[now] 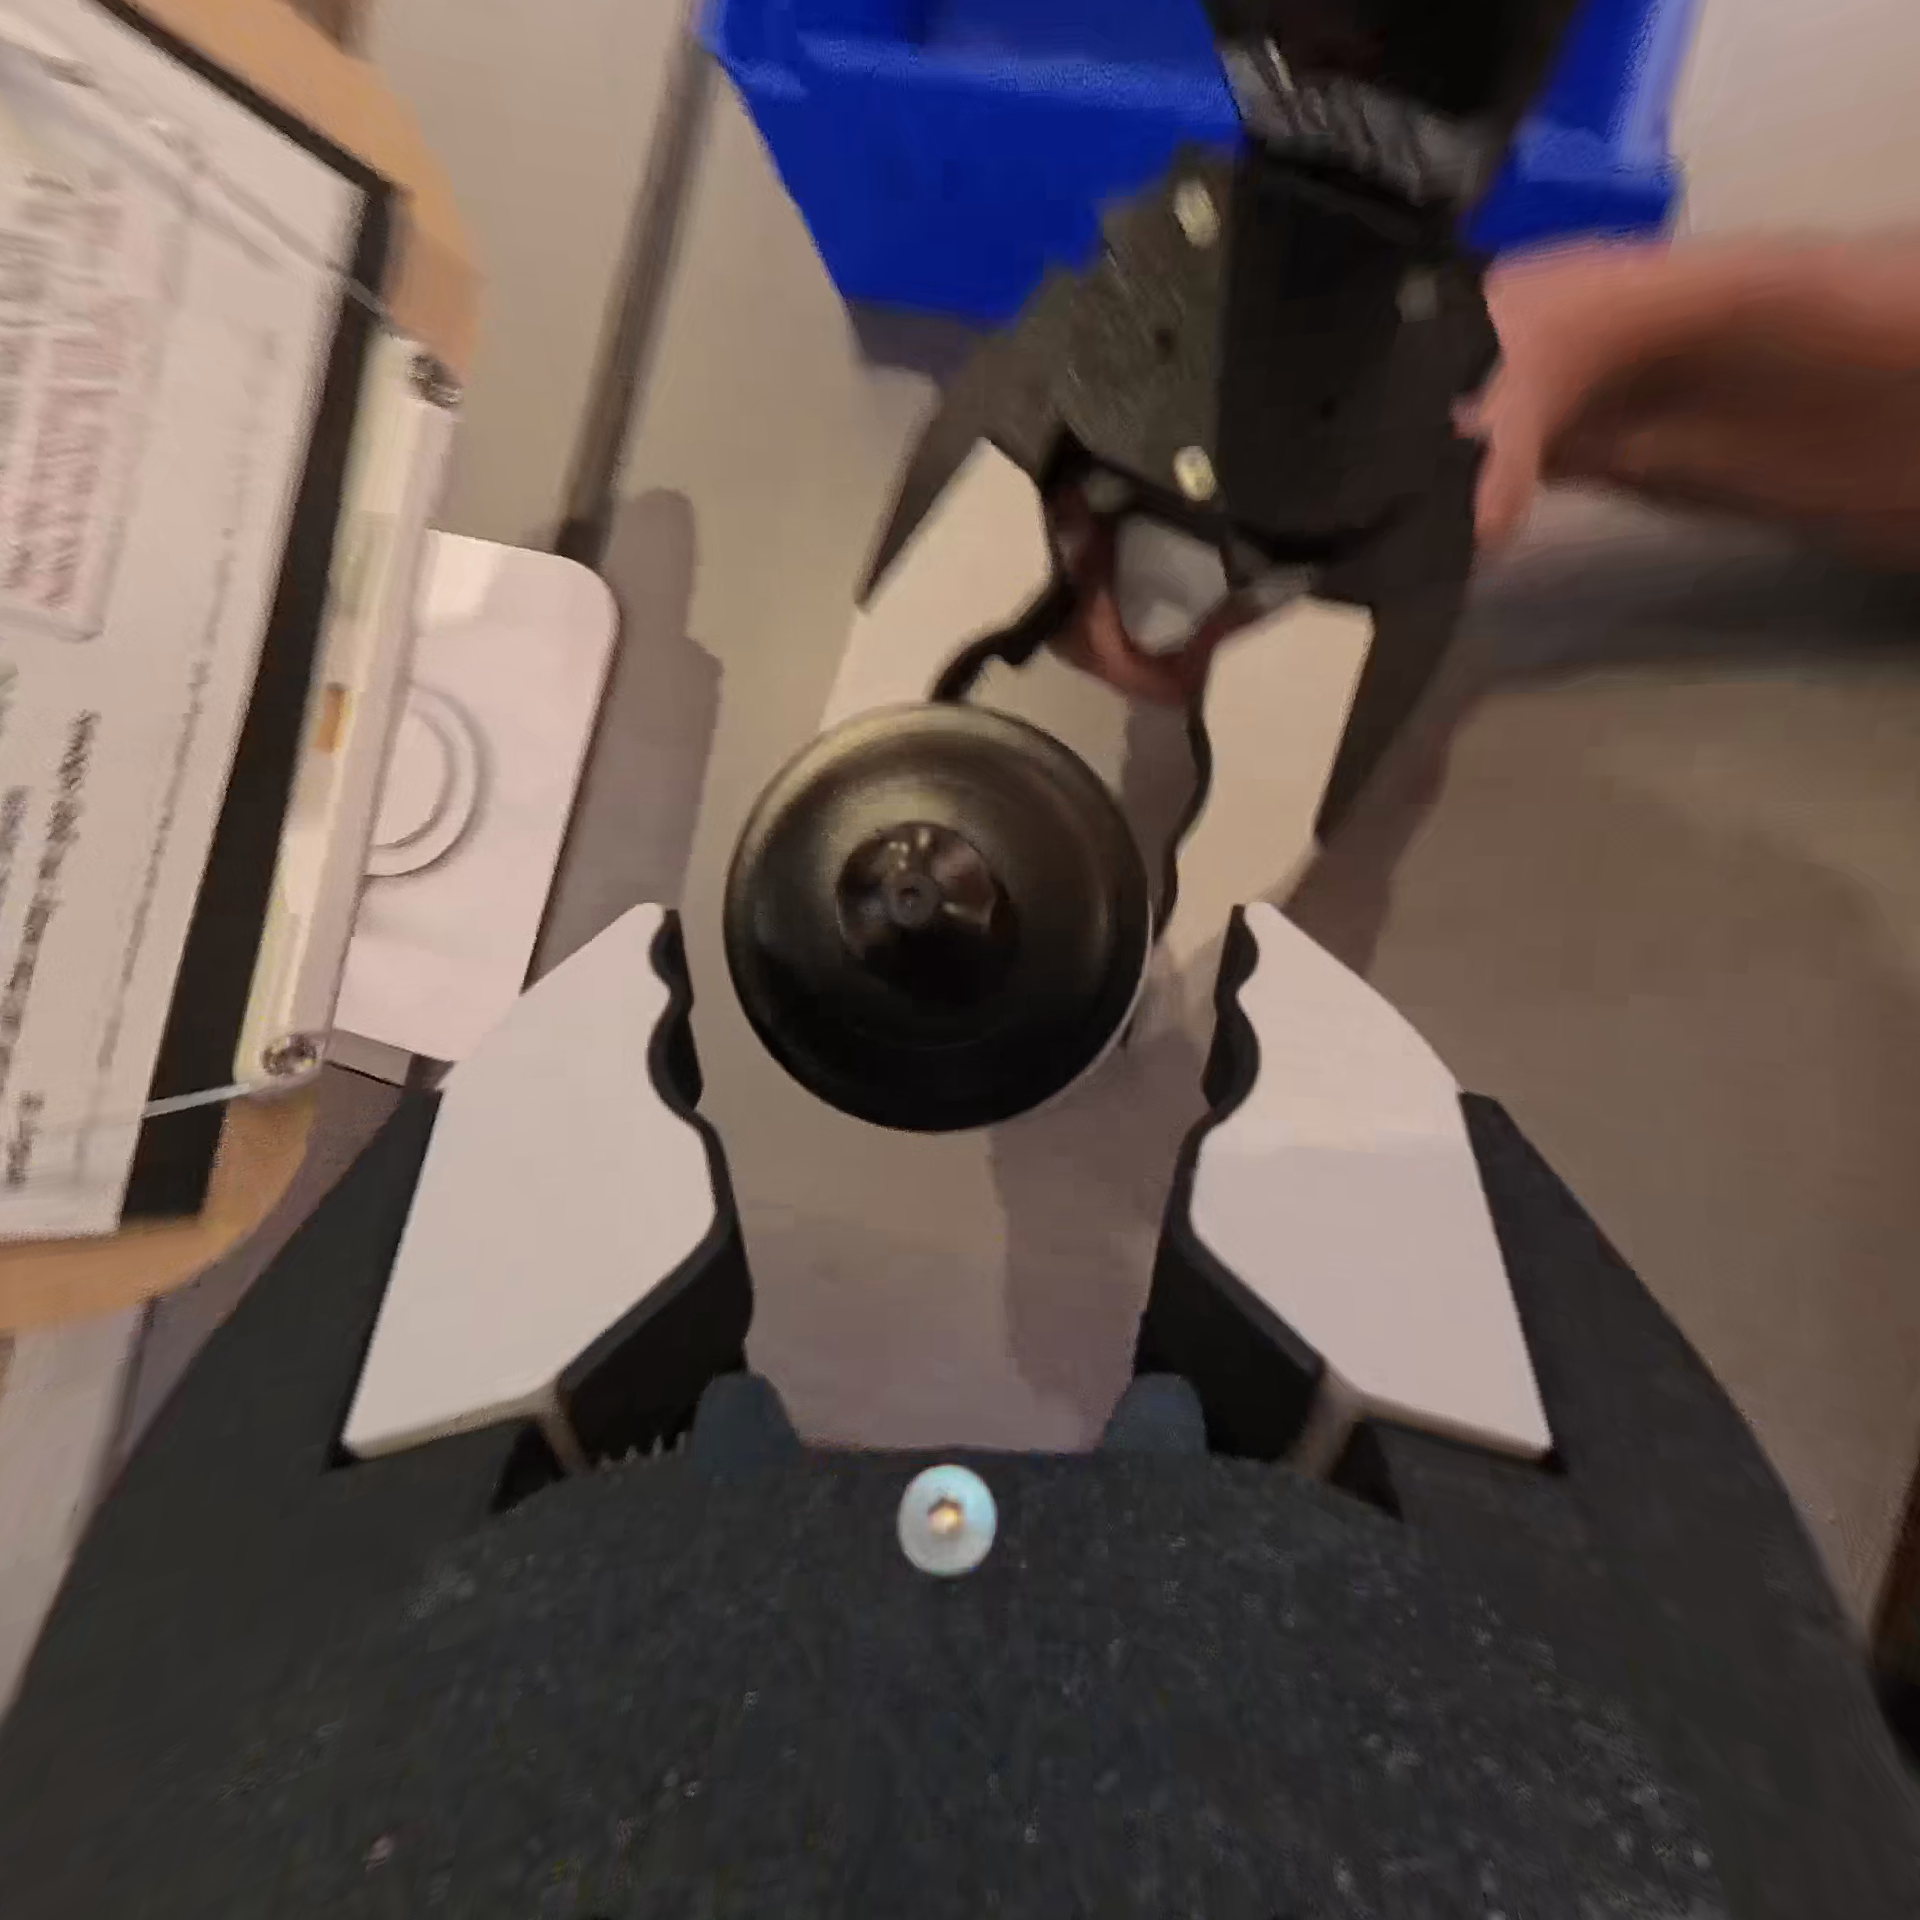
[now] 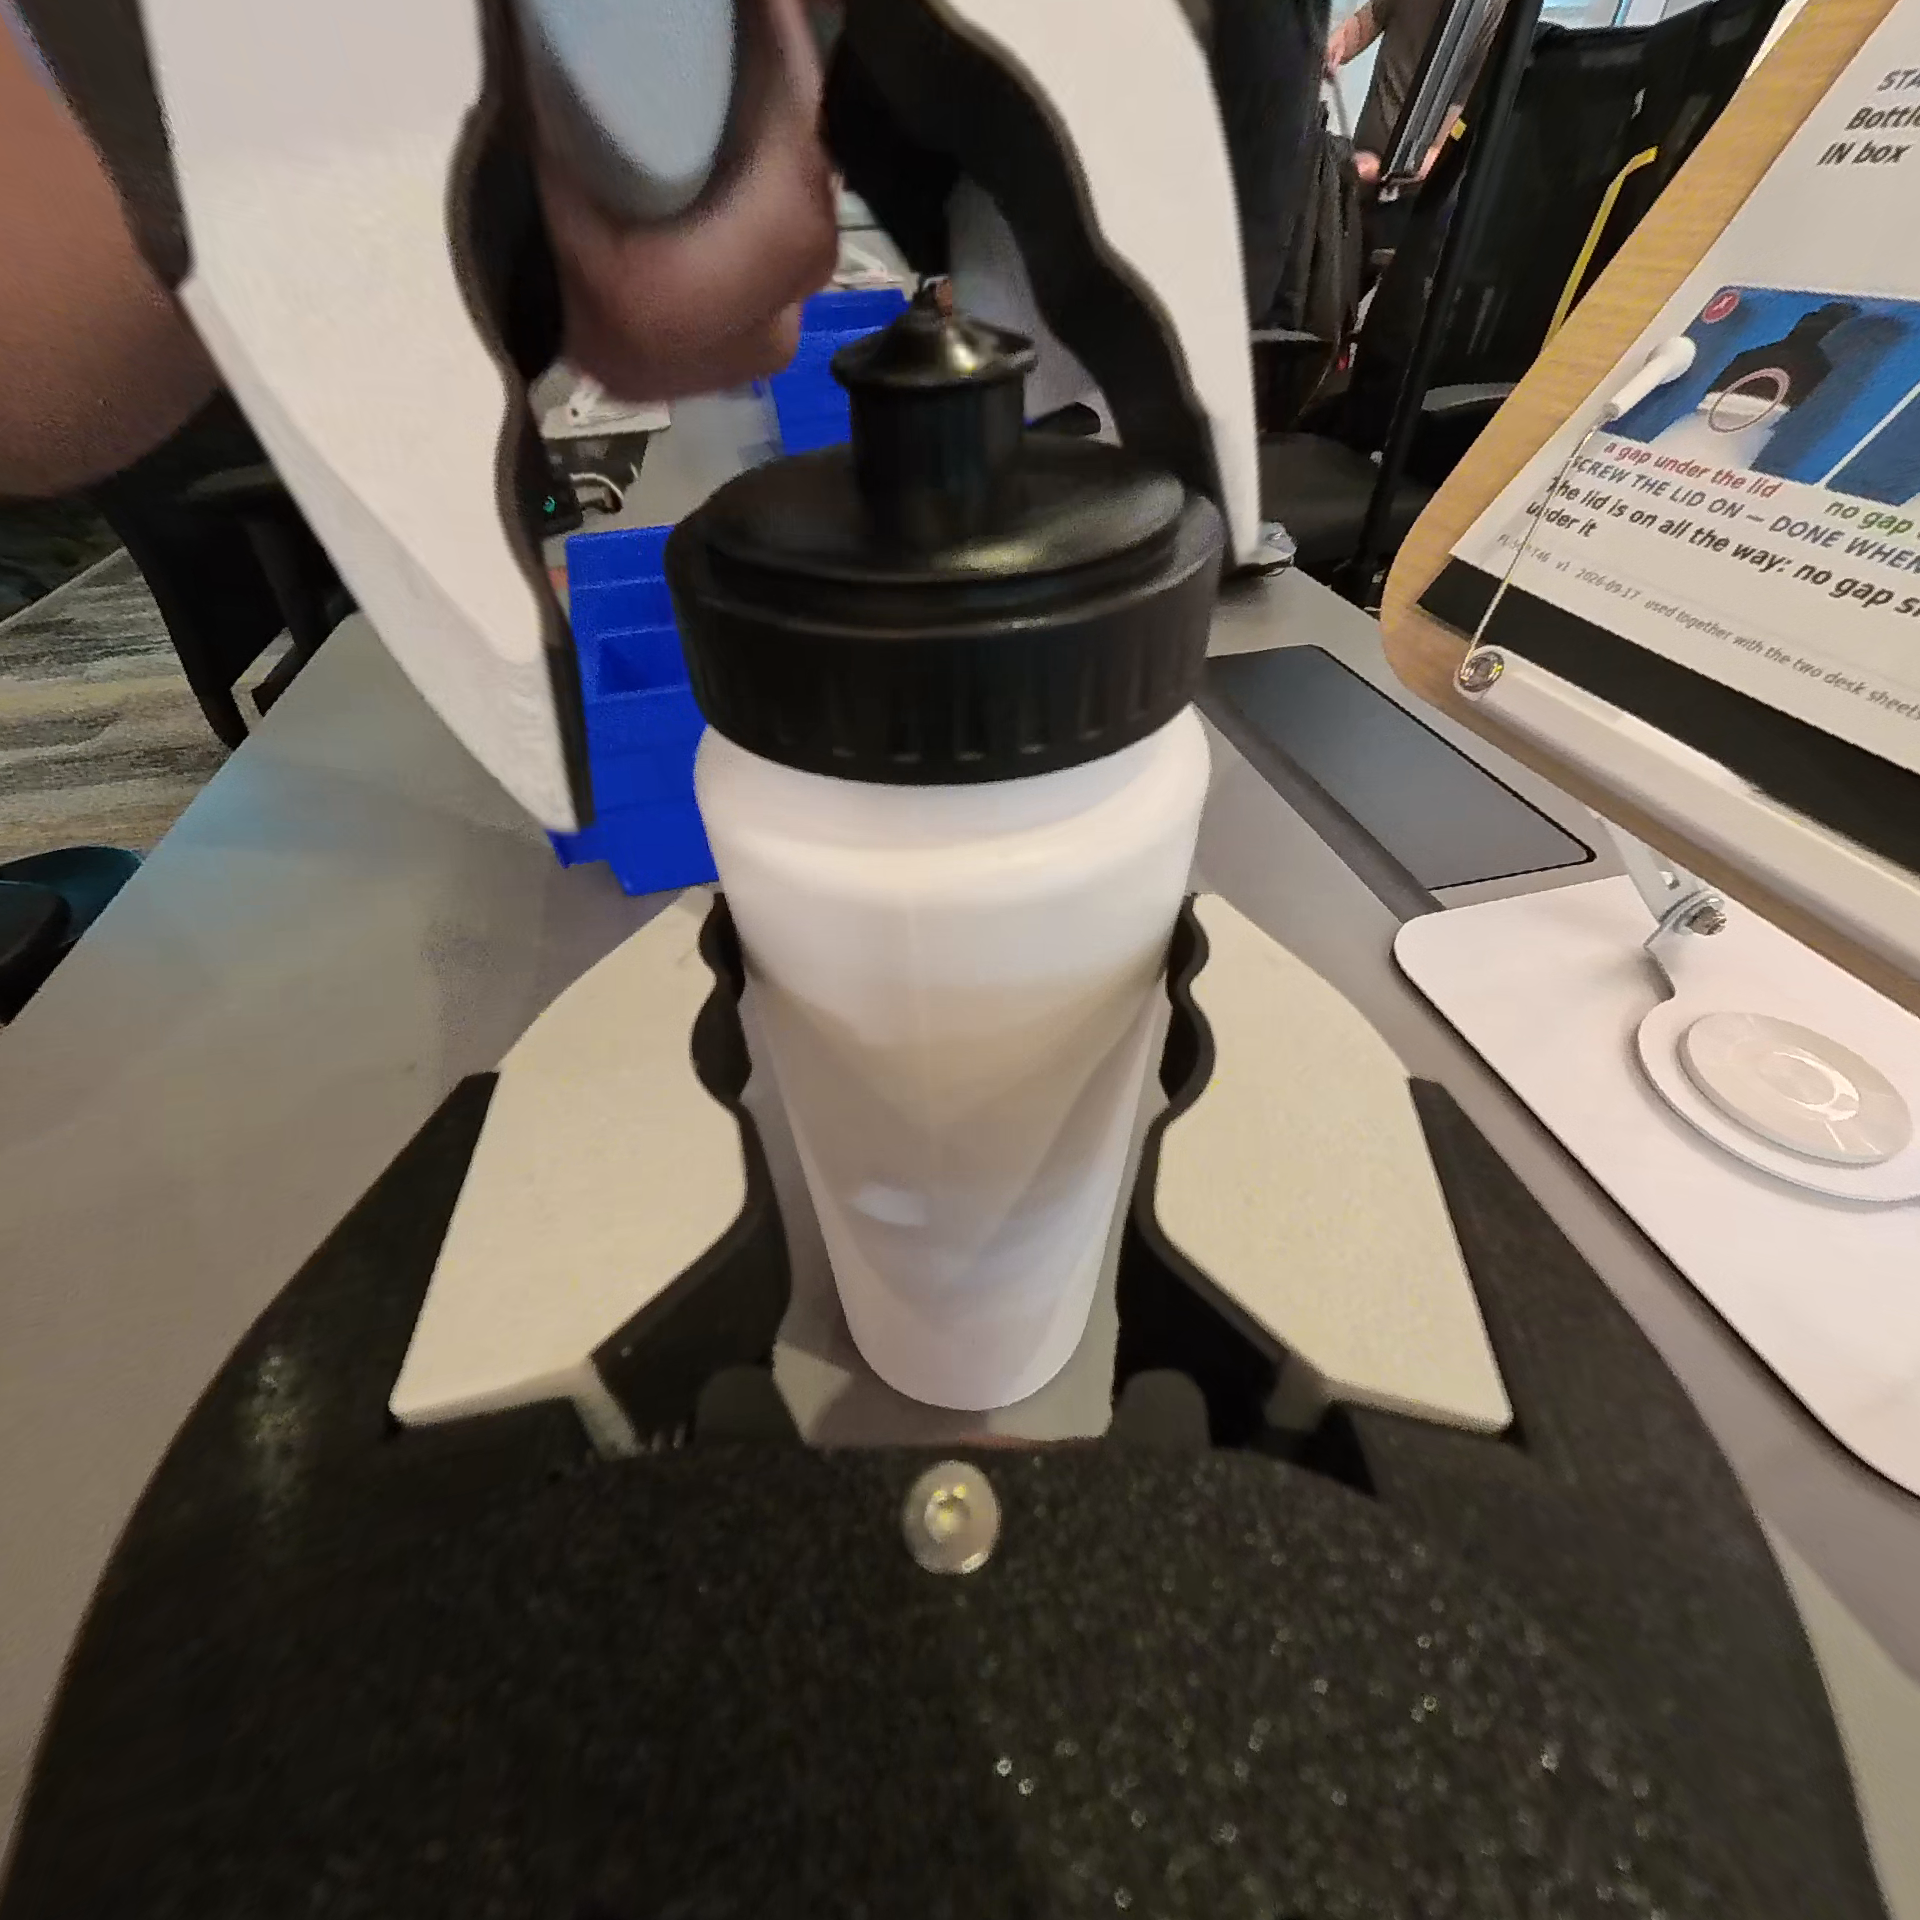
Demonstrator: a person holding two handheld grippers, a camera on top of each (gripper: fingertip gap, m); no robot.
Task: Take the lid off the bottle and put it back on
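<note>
The white bottle [image 2: 945, 1039] was held upright on the table [image 2: 260, 935], clamped at mid-body by the right gripper [image 2: 948, 997]. Its black lid [image 2: 940, 623] (screwed on) was straddled from above by the left gripper [image 1: 951, 997], spread wide, neither pad touching.

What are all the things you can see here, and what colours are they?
bottle: one, white, upright on the table, squeezed between the right gripper's pads
lid: one, black with a spout, on the bottle's top
table: one, grey, under everything
bins: at least two, blue, behind the bottle
instruction board: one, wood-edged with a white sheet, right of the bottle
white base plate: one, under the board
right gripper: one, black and white, shut on the bottle
left gripper: one, open above the lid, not touching
</note>
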